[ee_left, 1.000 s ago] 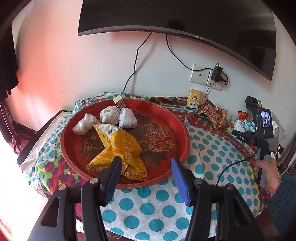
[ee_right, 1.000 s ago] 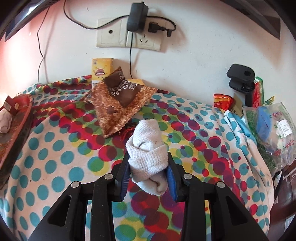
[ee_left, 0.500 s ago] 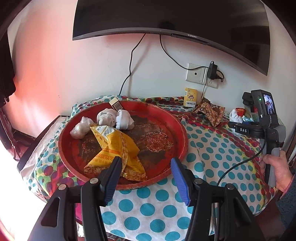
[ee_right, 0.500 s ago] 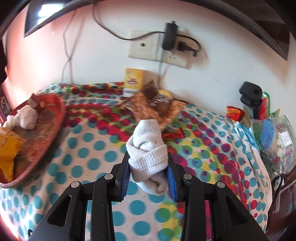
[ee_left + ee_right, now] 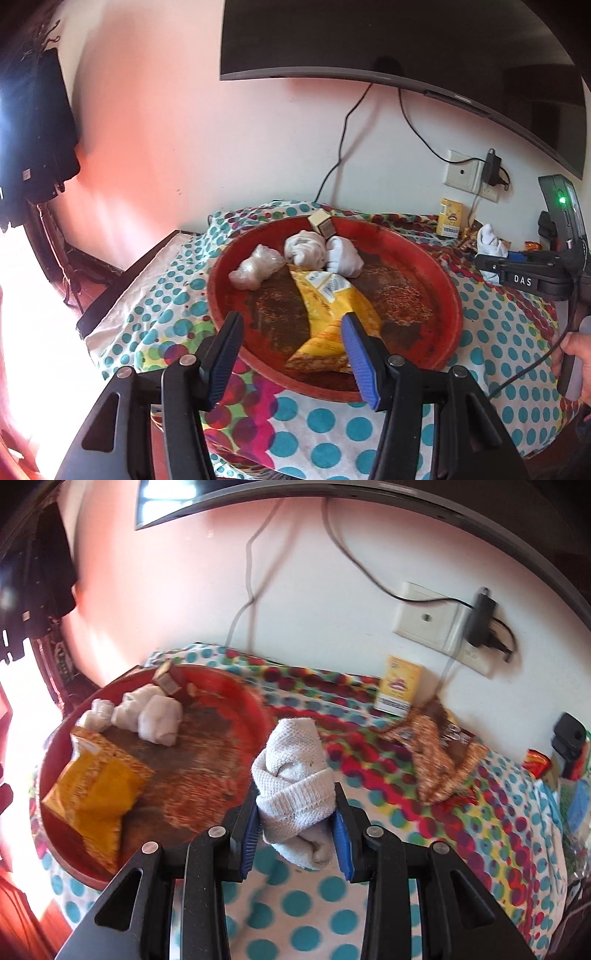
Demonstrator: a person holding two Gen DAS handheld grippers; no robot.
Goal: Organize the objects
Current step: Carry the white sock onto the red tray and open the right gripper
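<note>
the right gripper (image 5: 295, 823), lettered "das" on its body, is clamping a rolled white sock (image 5: 295, 786) between its jaws. the left gripper (image 5: 291, 354) is hanging open and empty, a yellow packet (image 5: 332, 310) lying beyond its right jaw.

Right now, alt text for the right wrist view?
The right tongs grip a rolled white sock above a polka-dot tablecloth. To the left, a round red tray holds more white bundles and a yellow snack bag; a brown packet and a small yellow box sit near the wall.
</note>
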